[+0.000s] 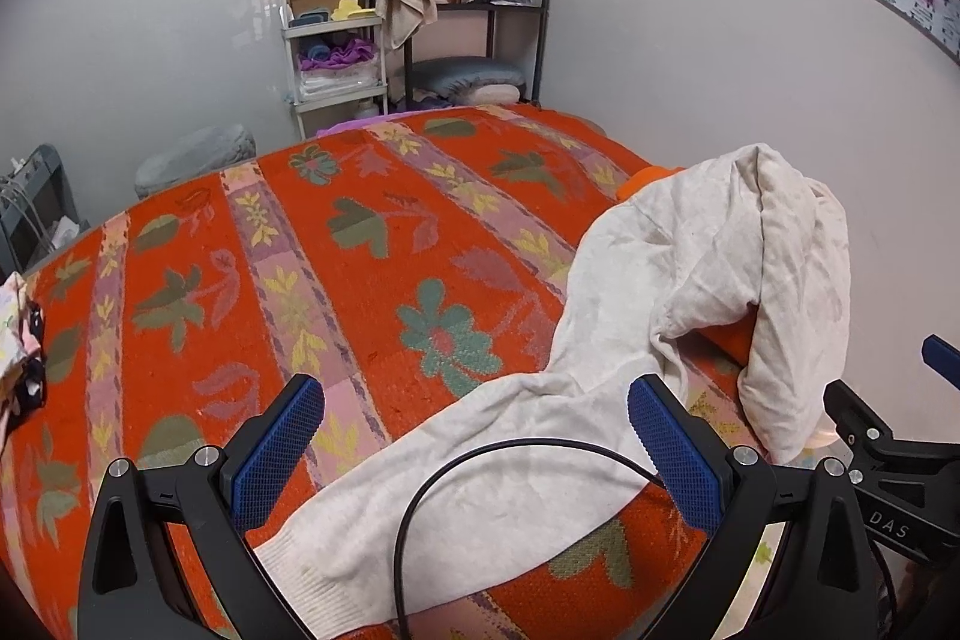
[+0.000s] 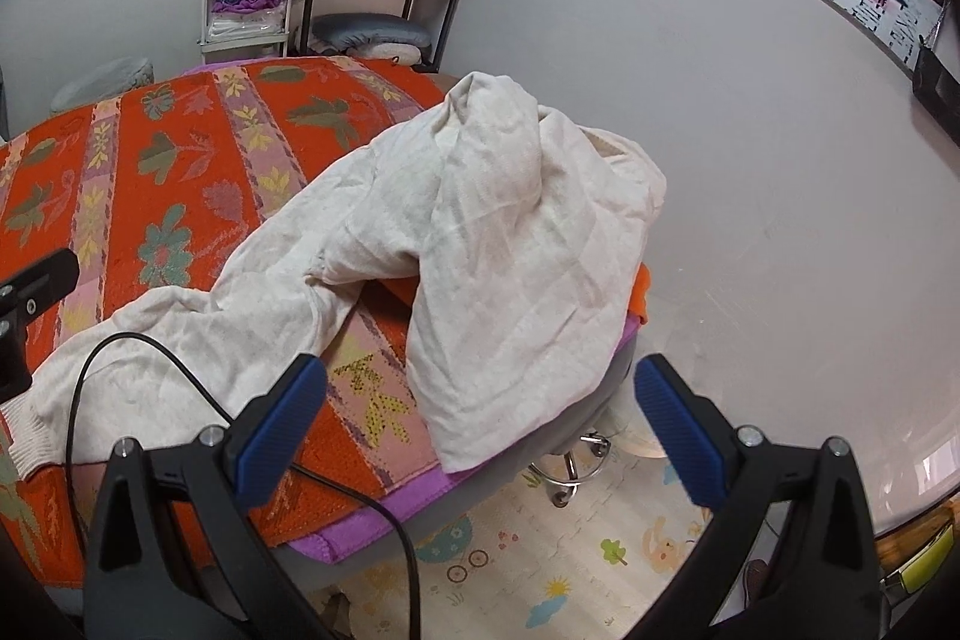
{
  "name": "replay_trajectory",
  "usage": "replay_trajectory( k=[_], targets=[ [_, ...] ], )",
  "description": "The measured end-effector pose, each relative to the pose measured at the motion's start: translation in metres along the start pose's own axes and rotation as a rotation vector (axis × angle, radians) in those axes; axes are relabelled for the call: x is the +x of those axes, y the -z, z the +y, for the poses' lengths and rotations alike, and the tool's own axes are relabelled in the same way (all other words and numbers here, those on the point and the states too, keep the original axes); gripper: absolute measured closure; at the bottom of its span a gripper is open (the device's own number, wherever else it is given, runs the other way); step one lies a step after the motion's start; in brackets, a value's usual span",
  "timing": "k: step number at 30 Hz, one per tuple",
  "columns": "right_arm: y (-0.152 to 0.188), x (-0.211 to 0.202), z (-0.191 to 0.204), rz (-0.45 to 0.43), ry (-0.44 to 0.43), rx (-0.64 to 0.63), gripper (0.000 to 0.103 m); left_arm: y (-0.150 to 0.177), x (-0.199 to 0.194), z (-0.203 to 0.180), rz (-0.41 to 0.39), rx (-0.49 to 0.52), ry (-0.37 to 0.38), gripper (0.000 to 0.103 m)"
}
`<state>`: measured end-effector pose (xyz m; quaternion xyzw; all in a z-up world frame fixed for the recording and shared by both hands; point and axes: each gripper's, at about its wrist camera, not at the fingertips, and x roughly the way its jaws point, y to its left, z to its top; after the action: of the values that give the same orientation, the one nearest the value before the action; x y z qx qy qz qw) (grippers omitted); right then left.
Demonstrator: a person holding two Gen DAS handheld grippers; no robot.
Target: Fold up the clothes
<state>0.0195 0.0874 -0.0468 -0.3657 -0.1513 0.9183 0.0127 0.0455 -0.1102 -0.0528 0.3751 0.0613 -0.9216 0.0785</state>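
Note:
A cream long-sleeved garment (image 1: 690, 280) lies crumpled on the right side of an orange flowered bed cover (image 1: 360, 250). One sleeve stretches toward me, its ribbed cuff (image 1: 306, 574) near the front edge. My left gripper (image 1: 477, 436) is open and empty, hovering over that sleeve. In the right wrist view the garment (image 2: 480, 232) is bunched up and hangs over the bed's right edge. My right gripper (image 2: 480, 418) is open and empty, just in front of the hanging hem. The right gripper also shows in the left wrist view (image 1: 900, 436).
A black cable (image 1: 480, 466) loops over the sleeve. Folded patterned cloth (image 1: 18, 340) lies at the bed's left edge. White and black shelf racks (image 1: 420, 10) stand beyond the bed by the wall. A wheeled stool base (image 2: 570, 466) and play mat (image 2: 540, 568) are on the floor.

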Motion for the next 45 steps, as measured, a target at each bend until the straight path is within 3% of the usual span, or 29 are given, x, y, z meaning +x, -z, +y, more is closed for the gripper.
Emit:
replay_trajectory(
  k=[4, 6, 7, 9, 10, 12, 15, 19, 22, 25, 26, 27, 32, 34, 38, 39, 40, 41, 45],
  targets=[
    [-0.003, -0.001, 0.0, -0.021, -0.01, -0.009, 0.0, 0.002, 0.007, 0.003, 0.022, 0.002, 0.004, 0.001],
    [-0.002, -0.008, -0.006, -0.076, -0.12, 0.007, 0.0, 0.002, 0.01, 0.007, 0.035, 0.007, 0.062, 0.001],
    [0.0, -0.015, -0.014, -0.137, -0.22, 0.01, 0.002, 0.0, 0.01, 0.011, 0.041, 0.007, 0.125, 0.001],
    [0.011, -0.034, -0.037, -0.298, -0.319, 0.01, 0.0, -0.007, 0.013, 0.015, 0.053, 0.018, 0.274, 0.001],
    [0.02, -0.038, -0.046, -0.357, -0.313, -0.017, 0.0, -0.013, 0.015, 0.016, 0.052, 0.033, 0.327, 0.001],
    [0.038, -0.044, -0.062, -0.462, -0.296, -0.074, 0.0, -0.027, 0.022, 0.013, 0.042, 0.093, 0.336, 0.001],
    [0.053, -0.011, -0.064, -0.262, -0.246, -0.155, 0.002, -0.04, 0.037, 0.006, 0.041, 0.186, 0.274, 0.001],
    [0.046, 0.001, -0.062, -0.258, -0.523, -0.073, 0.006, -0.039, 0.055, 0.016, 0.099, 0.161, 0.269, 0.001],
    [0.008, 0.019, -0.045, -0.224, -0.76, -0.017, 0.004, -0.029, 0.057, 0.028, 0.128, 0.109, 0.271, 0.001],
    [-0.025, 0.056, -0.008, -0.076, -0.88, 0.072, 0.005, -0.018, 0.051, 0.043, 0.125, 0.069, 0.255, 0.001],
    [-0.031, 0.071, 0.004, -0.024, -0.905, 0.108, 0.01, -0.015, 0.048, 0.049, 0.121, 0.057, 0.246, 0.001],
    [-0.033, 0.084, 0.013, 0.021, -0.884, 0.142, 0.015, -0.012, 0.045, 0.056, 0.121, 0.046, 0.24, 0.001],
    [-0.018, 0.143, 0.035, 0.229, -0.657, 0.381, 0.013, -0.005, 0.037, 0.087, 0.122, 0.013, 0.217, 0.001],
    [-0.016, 0.148, 0.044, 0.233, -0.638, 0.397, 0.013, -0.005, 0.038, 0.096, 0.126, 0.008, 0.21, 0.001],
    [-0.024, 0.166, 0.076, 0.258, -0.485, 0.286, 0.013, -0.003, 0.039, 0.114, 0.133, -0.02, 0.208, 0.001],
    [-0.027, 0.165, 0.081, 0.239, -0.461, 0.253, 0.025, -0.002, 0.038, 0.118, 0.135, -0.031, 0.211, 0.001],
    [-0.031, 0.162, 0.086, 0.224, -0.517, 0.245, 0.051, 0.0, 0.036, 0.123, 0.136, -0.041, 0.211, 0.001],
    [-0.035, 0.159, 0.09, 0.208, -0.572, 0.237, 0.092, 0.001, 0.034, 0.127, 0.137, -0.049, 0.209, 0.001],
    [-0.065, 0.122, 0.098, 0.144, -0.9, 0.294, 0.095, 0.004, 0.017, 0.151, 0.116, -0.081, 0.188, 0.001]
  ],
)
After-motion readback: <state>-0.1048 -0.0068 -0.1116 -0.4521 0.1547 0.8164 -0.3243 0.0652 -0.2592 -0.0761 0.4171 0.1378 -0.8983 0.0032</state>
